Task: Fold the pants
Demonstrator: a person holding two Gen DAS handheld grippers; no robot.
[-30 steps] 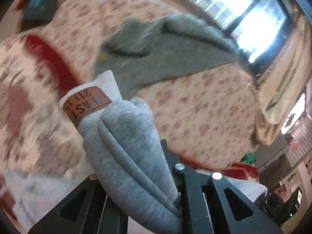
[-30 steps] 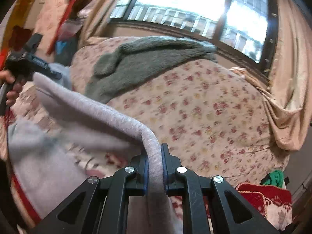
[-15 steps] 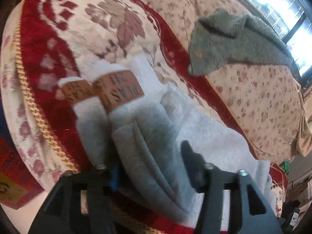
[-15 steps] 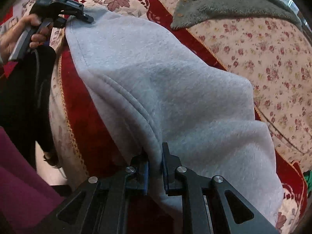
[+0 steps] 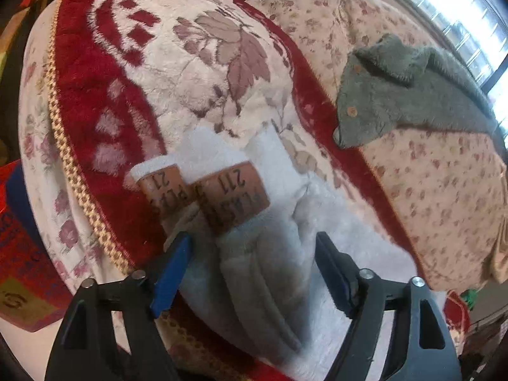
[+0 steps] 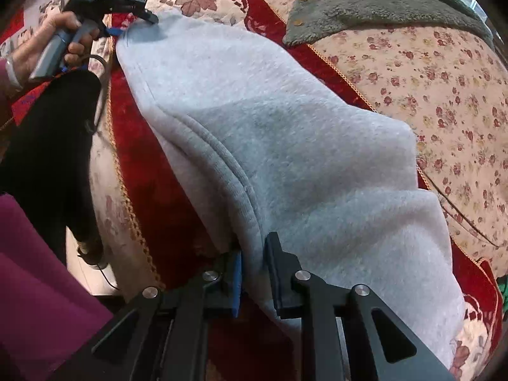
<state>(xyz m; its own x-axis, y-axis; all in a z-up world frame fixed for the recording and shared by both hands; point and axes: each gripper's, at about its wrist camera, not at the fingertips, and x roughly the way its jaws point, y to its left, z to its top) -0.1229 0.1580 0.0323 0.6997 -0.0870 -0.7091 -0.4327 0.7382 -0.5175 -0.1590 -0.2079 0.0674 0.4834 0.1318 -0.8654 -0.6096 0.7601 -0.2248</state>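
The light grey fleece pants (image 6: 285,146) lie folded over on a red and cream floral blanket (image 5: 177,63). Their white cuffs with two brown leather patches (image 5: 231,203) show in the left wrist view. My left gripper (image 5: 254,247) is open, its jaws wide either side of the cuff end, not pinching it. It also shows far left in the right wrist view (image 6: 139,19). My right gripper (image 6: 254,254) has its jaws slightly apart around the thick seamed edge of the pants, loosely touching the cloth.
A grey-green fuzzy cardigan (image 5: 412,95) lies on the floral sofa cover (image 5: 444,197) toward the window. The blanket's gold braided edge (image 5: 70,165) marks the sofa front. A dark cable and a magenta cloth (image 6: 31,285) sit at the left.
Both grippers lowered the pants from the air onto the blanket. The left gripper opened and let go of the cuff end. The right gripper's jaws have loosened on the seam.
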